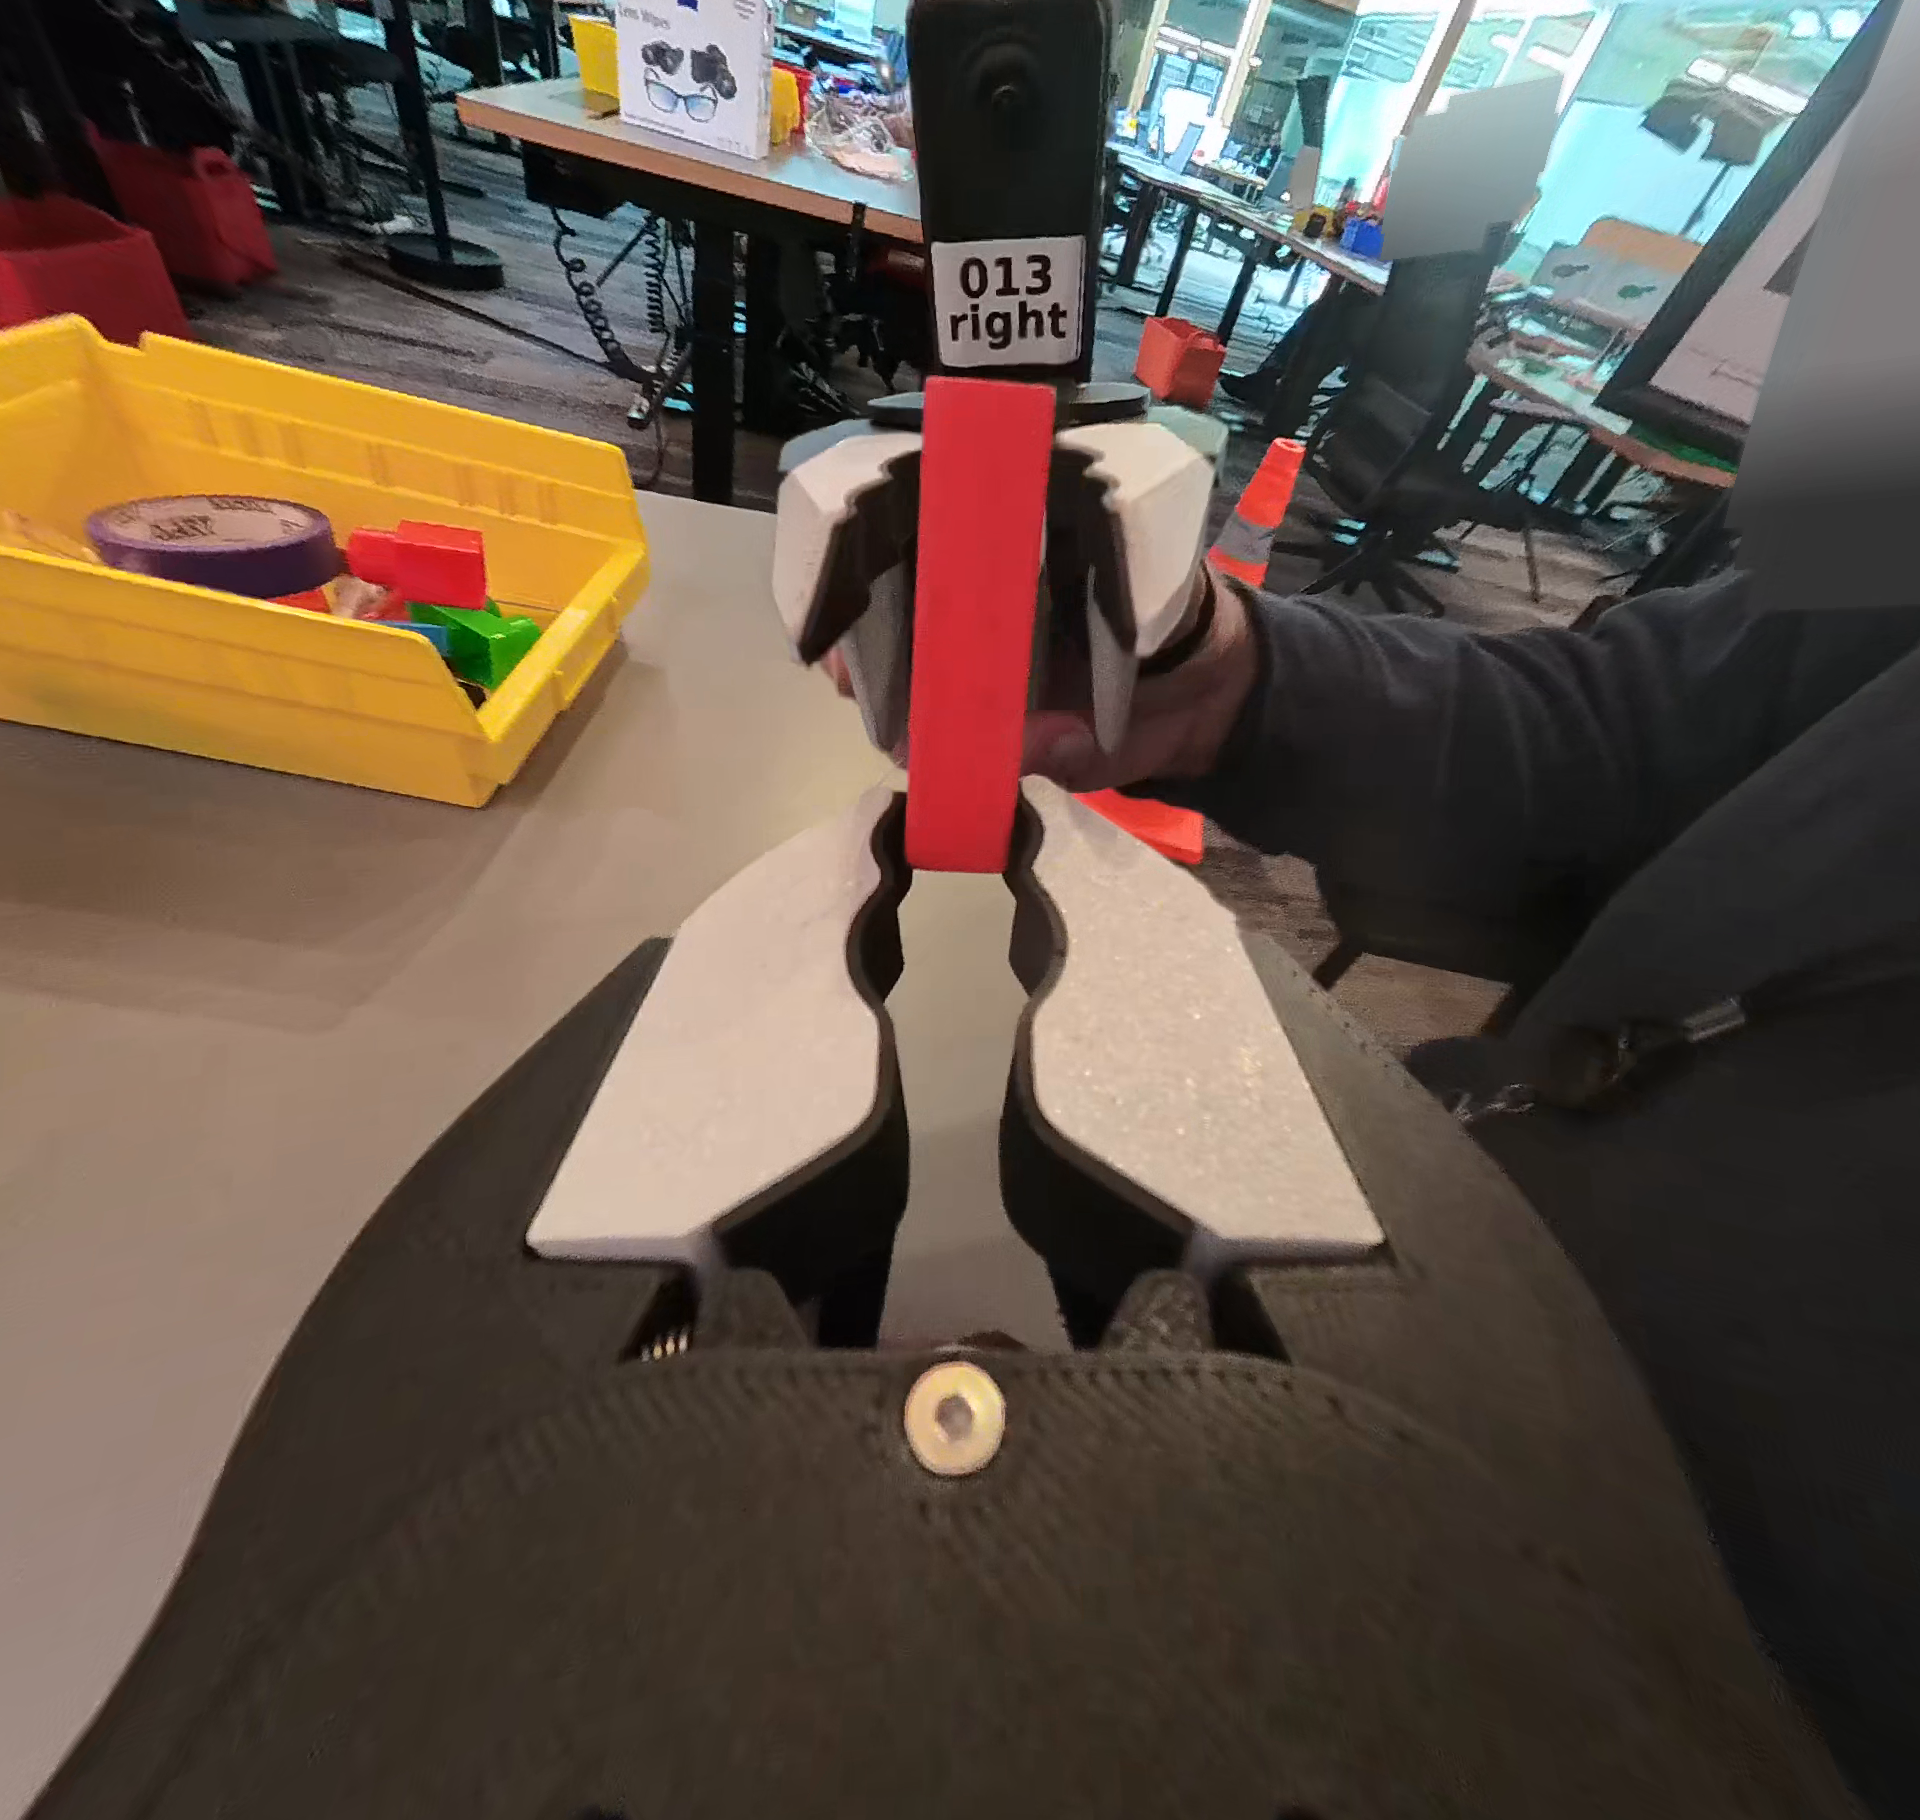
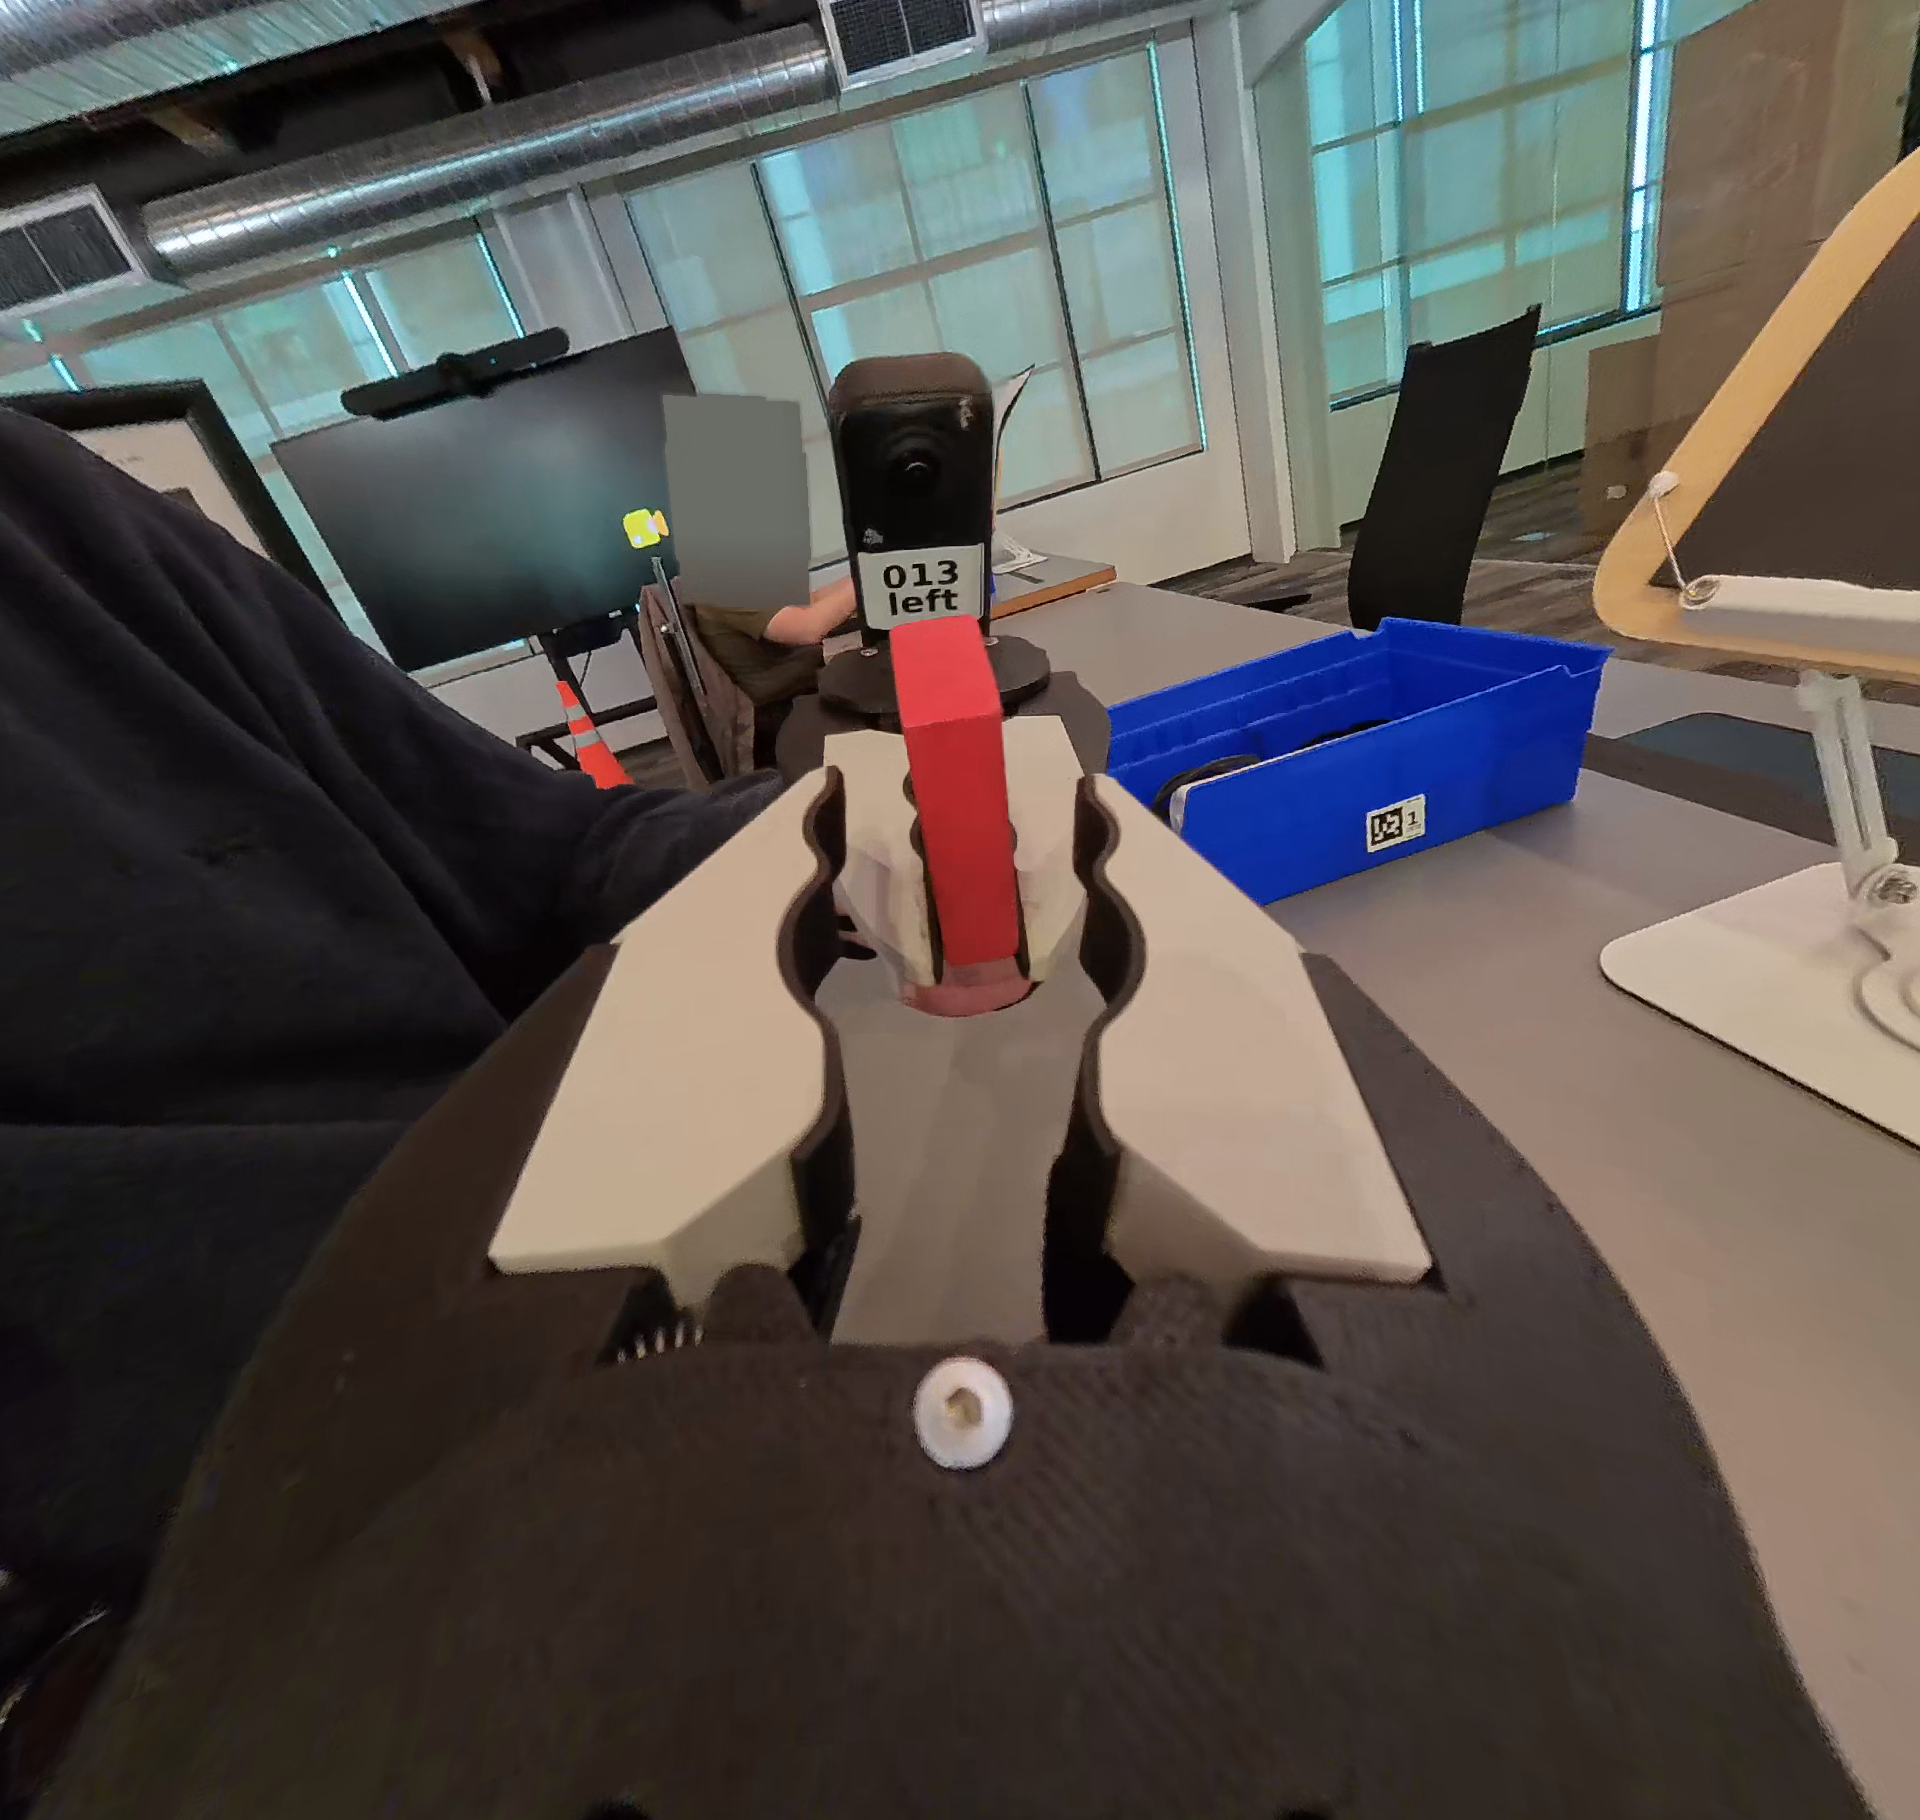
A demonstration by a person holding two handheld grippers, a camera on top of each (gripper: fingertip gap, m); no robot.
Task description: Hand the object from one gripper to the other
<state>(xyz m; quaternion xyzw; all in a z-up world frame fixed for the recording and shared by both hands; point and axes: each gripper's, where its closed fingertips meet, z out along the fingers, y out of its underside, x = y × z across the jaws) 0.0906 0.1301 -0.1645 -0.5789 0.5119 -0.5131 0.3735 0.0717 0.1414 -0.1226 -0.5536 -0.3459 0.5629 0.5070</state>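
Observation:
A long red block (image 1: 975,617) stands upright between the two grippers, above the grey table (image 1: 260,939). My left gripper (image 1: 956,820) is shut on its lower end. My right gripper (image 1: 977,627) faces it with jaws wide open, its white fingers (image 1: 831,565) on either side of the block and apart from it. In the right wrist view, the right gripper (image 2: 958,791) is open. Beyond it the left gripper (image 2: 971,939) pinches the red block (image 2: 961,814). A hand in a dark sleeve (image 1: 1455,731) holds the right gripper.
A yellow bin (image 1: 312,700) at the left holds a purple tape roll (image 1: 208,544) and red and green blocks. A blue bin (image 2: 1351,814) sits on the table to the right. A white stand (image 2: 1766,970) with a tilted board is at the far right. Only a small space, under 4 cm, lies between the two pairs of fingers.

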